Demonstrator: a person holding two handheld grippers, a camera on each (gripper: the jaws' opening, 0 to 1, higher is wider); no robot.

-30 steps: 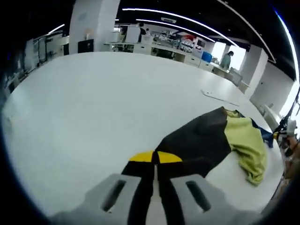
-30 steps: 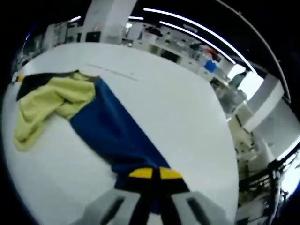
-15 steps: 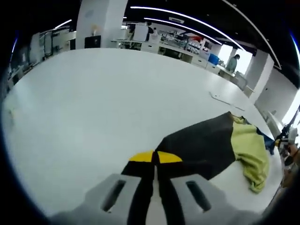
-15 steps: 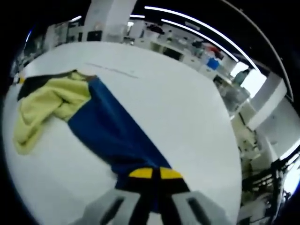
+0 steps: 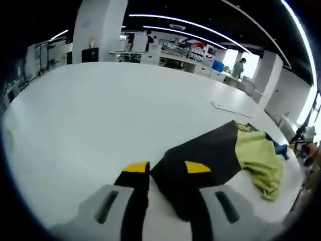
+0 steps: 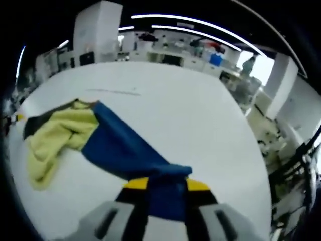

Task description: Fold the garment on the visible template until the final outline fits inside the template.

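Observation:
The garment lies crumpled on the white table (image 5: 100, 115): a black sleeve (image 5: 205, 153), a yellow-green body (image 5: 256, 158) and a blue sleeve (image 6: 120, 148). My left gripper (image 5: 166, 168) is open, and the black sleeve's end lies loose between its yellow-tipped jaws. My right gripper (image 6: 167, 184) is open too, with the blue sleeve's end bunched between its jaws. In the right gripper view the yellow-green body (image 6: 55, 138) lies at the left, with a strip of black sleeve (image 6: 31, 125) beside it. A thin template line (image 6: 113, 91) runs on the table behind the garment; the same template line (image 5: 228, 108) appears in the left gripper view.
The table's edge (image 6: 261, 165) curves close on the right of the right gripper view, with dark frames beyond it. Desks, shelves and a white pillar (image 5: 98, 30) stand far behind. A person (image 5: 242, 65) stands at the back.
Both grippers have opened and let go of the sleeve ends they held. The blue sleeve end has slumped into a bunch between the right jaws.

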